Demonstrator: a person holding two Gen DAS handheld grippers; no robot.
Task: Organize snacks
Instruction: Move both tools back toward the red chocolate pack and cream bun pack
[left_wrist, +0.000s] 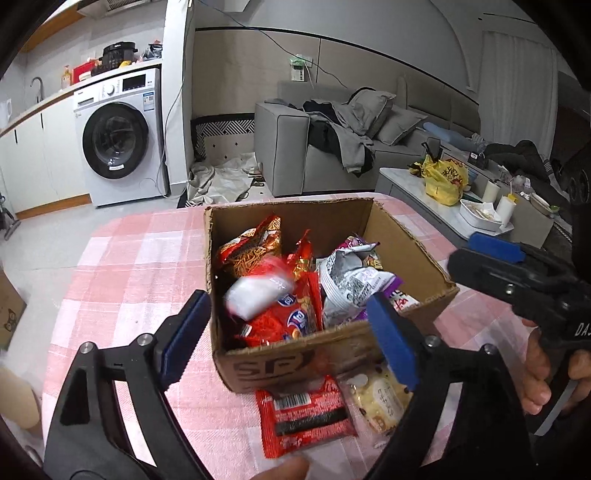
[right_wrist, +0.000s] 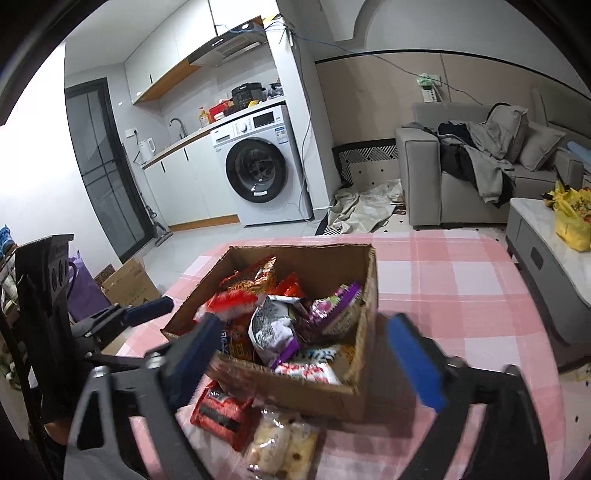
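An open cardboard box (left_wrist: 402, 236) (right_wrist: 369, 280) stands on the pink checked table, holding several snack packs: orange-red, red and purple-silver ones. A blurred white and red packet (left_wrist: 260, 286) is over the box's left side. A red snack pack (left_wrist: 304, 415) (right_wrist: 221, 411) and a pale biscuit pack (left_wrist: 380, 400) (right_wrist: 280, 443) lie on the table in front of the box. My left gripper (left_wrist: 288, 332) is open and empty, near the box's front wall. My right gripper (right_wrist: 306, 358) is open and empty, spread around the box's near corner; it also shows at the right in the left wrist view (left_wrist: 491, 254).
The pink checked table (left_wrist: 140, 258) (right_wrist: 461, 288) ends close behind the box. Beyond are a washing machine (left_wrist: 122, 140), a grey sofa (left_wrist: 332, 136) and a low white table (left_wrist: 443, 206) with a yellow bag. Another cardboard box (right_wrist: 129, 284) stands on the floor at the left.
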